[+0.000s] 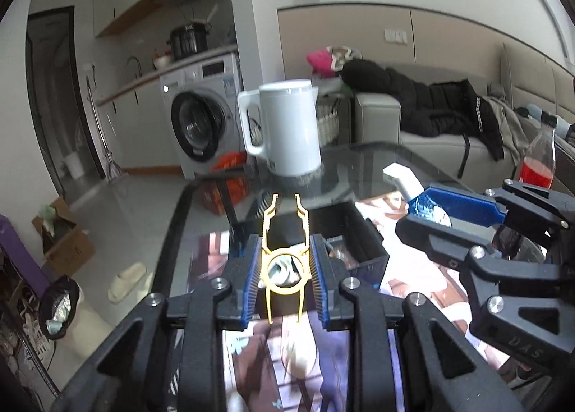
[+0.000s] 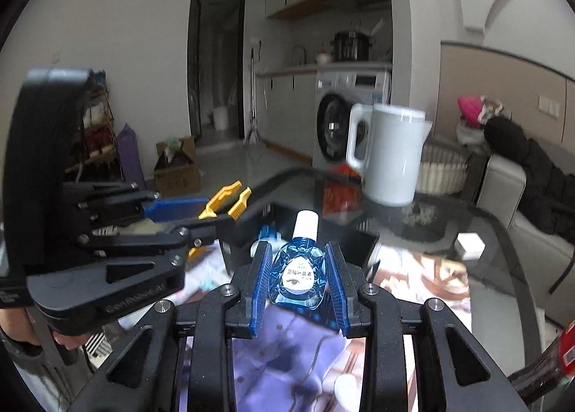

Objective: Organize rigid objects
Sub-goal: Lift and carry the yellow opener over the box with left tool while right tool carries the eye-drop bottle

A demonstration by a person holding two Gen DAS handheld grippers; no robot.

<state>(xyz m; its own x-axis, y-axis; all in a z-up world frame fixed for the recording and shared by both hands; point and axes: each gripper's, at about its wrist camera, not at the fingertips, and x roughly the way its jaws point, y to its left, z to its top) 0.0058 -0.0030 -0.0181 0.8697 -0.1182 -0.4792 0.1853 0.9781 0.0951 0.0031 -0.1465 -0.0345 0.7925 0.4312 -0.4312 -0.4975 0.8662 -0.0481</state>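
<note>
In the left wrist view my left gripper point(image 1: 285, 245) is shut on a yellow plastic clip point(image 1: 285, 261), whose prongs point toward a black bin point(image 1: 363, 232) on the glass table. My right gripper point(image 1: 417, 216) comes in from the right, shut on a blue eye-drop bottle point(image 1: 406, 182) with a white cap. In the right wrist view the right gripper point(image 2: 298, 250) squeezes that bottle point(image 2: 298, 275) upright between its blue pads. The left gripper point(image 2: 215, 212) is at the left there, with the yellow clip point(image 2: 230, 196) sticking out. Both are lifted above the patterned mat point(image 2: 287, 358).
A white lidded jug point(image 1: 287, 128) stands at the far table edge. A bottle of red drink point(image 1: 539, 156) is at the right, and a small white box point(image 2: 467, 246) lies on the glass. A dark bottle point(image 2: 539, 369) leans in at the bottom right. A washing machine and a sofa lie beyond.
</note>
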